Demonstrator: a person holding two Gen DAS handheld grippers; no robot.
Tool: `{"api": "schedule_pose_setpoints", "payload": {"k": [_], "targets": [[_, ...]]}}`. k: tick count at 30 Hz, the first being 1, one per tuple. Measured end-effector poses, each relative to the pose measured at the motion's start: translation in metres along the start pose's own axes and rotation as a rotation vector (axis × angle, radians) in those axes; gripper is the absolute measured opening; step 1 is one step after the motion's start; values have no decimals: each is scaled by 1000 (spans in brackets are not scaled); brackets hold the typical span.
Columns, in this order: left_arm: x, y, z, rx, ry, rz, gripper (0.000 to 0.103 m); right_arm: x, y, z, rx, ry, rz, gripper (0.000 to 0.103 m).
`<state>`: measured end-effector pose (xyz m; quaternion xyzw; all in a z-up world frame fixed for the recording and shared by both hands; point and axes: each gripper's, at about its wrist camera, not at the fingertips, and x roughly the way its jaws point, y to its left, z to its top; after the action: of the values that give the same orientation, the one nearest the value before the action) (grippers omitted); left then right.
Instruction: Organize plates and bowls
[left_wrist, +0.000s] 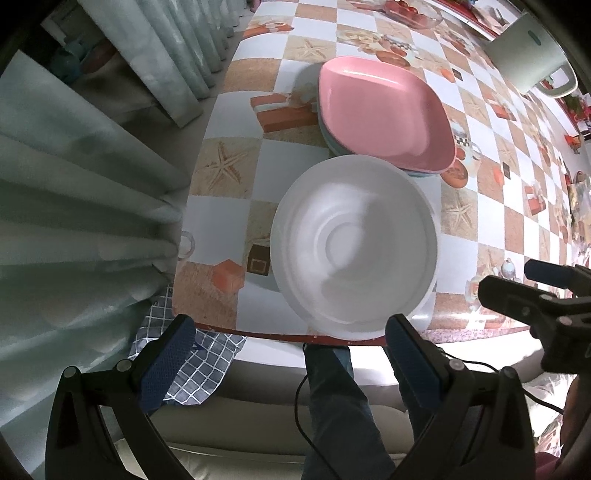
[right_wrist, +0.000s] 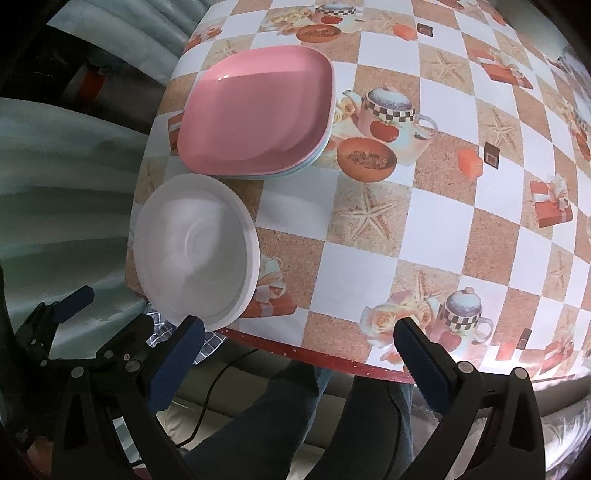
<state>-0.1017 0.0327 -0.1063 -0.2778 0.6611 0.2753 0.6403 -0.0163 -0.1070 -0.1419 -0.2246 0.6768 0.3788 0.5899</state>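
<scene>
A stack of white bowls (left_wrist: 352, 243) (right_wrist: 195, 251) sits at the table's near edge. Just beyond it and touching it lies a stack of square plates, a pink plate (left_wrist: 380, 110) (right_wrist: 258, 110) on top with pale blue ones under it. My left gripper (left_wrist: 291, 332) hovers open off the table edge, its fingers wide apart in front of the bowls and holding nothing. My right gripper (right_wrist: 299, 332) is open too, off the edge to the right of the bowls, and empty. In the left wrist view the right gripper (left_wrist: 532, 291) shows at the right.
The table (right_wrist: 406, 206) wears a checkered cloth printed with teapots and starfish. Pale green curtains (left_wrist: 85, 192) hang left of it. A white jug (left_wrist: 528, 55) stands at the far end. A checked cloth (left_wrist: 192, 369) hangs below the edge, and a person's legs (right_wrist: 295, 417) are under it.
</scene>
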Motion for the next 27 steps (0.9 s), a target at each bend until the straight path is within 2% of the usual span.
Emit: {"api": "schedule_pose_setpoints", "payload": {"k": [27], "targets": [[25,-8,16,42,63,5,103,15,-4,3,41,38,3,103]]}}
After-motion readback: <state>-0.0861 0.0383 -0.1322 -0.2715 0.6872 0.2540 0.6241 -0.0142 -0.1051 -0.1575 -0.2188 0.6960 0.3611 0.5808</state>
